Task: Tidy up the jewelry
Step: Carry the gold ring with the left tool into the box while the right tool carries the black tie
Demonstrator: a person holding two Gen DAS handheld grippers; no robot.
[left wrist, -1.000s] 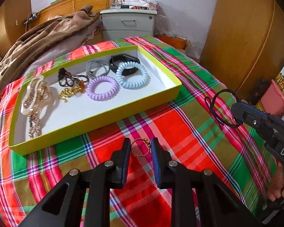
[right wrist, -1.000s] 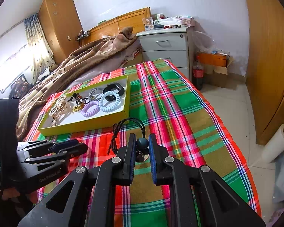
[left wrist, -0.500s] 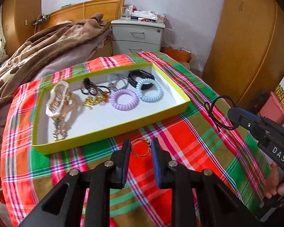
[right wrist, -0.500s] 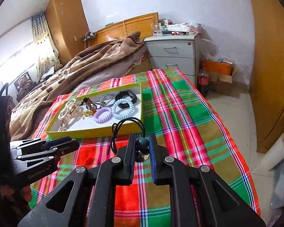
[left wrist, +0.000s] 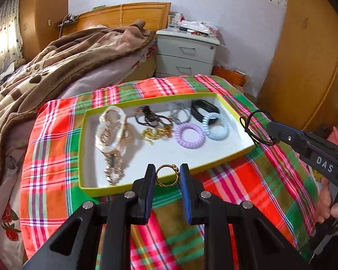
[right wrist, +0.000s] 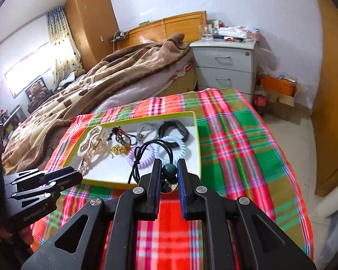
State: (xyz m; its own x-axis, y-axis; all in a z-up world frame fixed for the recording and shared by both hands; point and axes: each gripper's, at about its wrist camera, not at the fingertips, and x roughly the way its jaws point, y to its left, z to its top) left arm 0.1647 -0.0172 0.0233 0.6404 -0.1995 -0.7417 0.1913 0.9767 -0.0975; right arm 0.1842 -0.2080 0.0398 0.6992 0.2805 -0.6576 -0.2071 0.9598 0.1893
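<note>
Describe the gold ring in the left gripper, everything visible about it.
The gold ring is a thin, shiny, metal-looking band with a small raised ornament at its upper right. It stands upright, its opening facing the camera, pinched at both sides between the left gripper pads. Nothing else touches it. In the left wrist view it sits in front of the near wall of the yellow-green tray.

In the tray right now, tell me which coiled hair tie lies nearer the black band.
The pale blue coiled tie; it touches the black band, while the lilac one lies farther off.
</note>
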